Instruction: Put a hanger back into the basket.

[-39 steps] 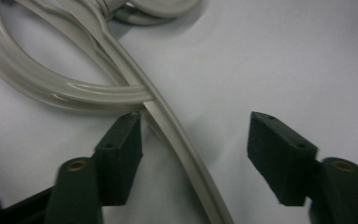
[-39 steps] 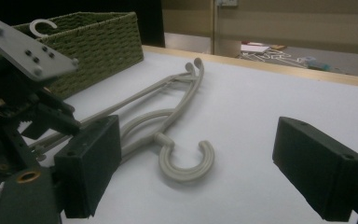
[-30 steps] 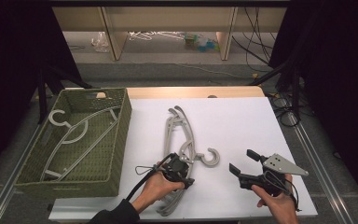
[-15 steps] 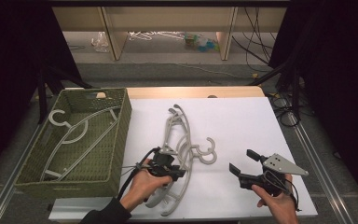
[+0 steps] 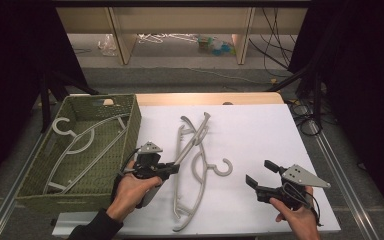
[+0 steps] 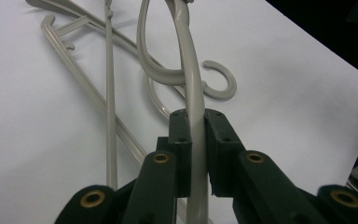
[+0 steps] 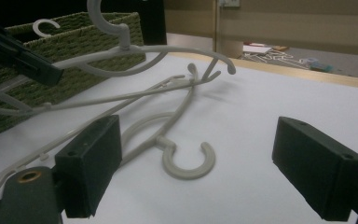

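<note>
Two hangers on the table; upper hanger [image 6: 193, 88] clamped in left gripper [image 5: 172, 169], basket [image 5: 40, 172] to its left, one hanger [image 5: 80, 145] already inside; right gripper [image 5: 261, 174] wide, empty.

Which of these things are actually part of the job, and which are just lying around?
In the job:
- left gripper, shut on the lifted hanger
- second hanger, flat on the table
- woven basket with a hanger inside
- right gripper, open, waiting

Just lying about:
- clutter on the floor beyond the table
- cables at the back right
</note>
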Available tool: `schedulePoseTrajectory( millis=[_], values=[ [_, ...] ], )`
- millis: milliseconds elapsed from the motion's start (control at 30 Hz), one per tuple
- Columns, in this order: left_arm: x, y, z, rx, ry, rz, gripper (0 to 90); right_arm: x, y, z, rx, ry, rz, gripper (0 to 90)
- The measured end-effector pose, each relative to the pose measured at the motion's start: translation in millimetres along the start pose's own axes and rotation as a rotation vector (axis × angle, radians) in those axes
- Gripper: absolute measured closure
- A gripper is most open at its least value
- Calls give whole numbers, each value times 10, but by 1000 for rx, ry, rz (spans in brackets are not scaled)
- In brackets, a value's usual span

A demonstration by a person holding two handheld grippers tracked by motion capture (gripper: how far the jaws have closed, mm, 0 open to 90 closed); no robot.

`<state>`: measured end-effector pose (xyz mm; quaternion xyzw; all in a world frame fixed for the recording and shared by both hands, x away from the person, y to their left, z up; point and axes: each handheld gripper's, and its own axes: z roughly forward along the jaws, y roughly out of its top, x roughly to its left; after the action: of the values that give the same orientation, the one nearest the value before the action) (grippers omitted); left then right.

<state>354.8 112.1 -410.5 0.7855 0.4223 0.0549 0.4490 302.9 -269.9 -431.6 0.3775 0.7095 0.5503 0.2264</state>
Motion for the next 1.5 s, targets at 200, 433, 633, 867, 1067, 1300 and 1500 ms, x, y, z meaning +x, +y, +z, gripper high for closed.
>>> schedulePoseTrajectory(
  millis=[200, 433, 633, 867, 1067, 1300, 1500],
  values=[
    [53, 0, -28, -28, -34, -32, 816, 0, 1, -3, 5, 4, 4, 167],
    [126, 43, -141, -73, -65, -71, 814, 2, -1, -2, 7, 5, 5, 167],
    [132, 74, -250, -78, -64, -44, 814, -2, -4, 4, 5, -1, 5, 168],
    [202, 196, -537, -132, -79, -50, 813, 1, 0, 14, 18, -19, -2, 168],
    [290, 336, -884, -193, -56, -70, 813, -4, 9, -13, 51, -11, 6, 168],
    [442, 416, -1266, -249, -30, -56, 813, 2, -8, 27, 20, -9, 8, 168],
    [598, 361, -1549, -276, 9, -49, 813, -6, -7, 25, 25, -6, 9, 169]
  ],
)
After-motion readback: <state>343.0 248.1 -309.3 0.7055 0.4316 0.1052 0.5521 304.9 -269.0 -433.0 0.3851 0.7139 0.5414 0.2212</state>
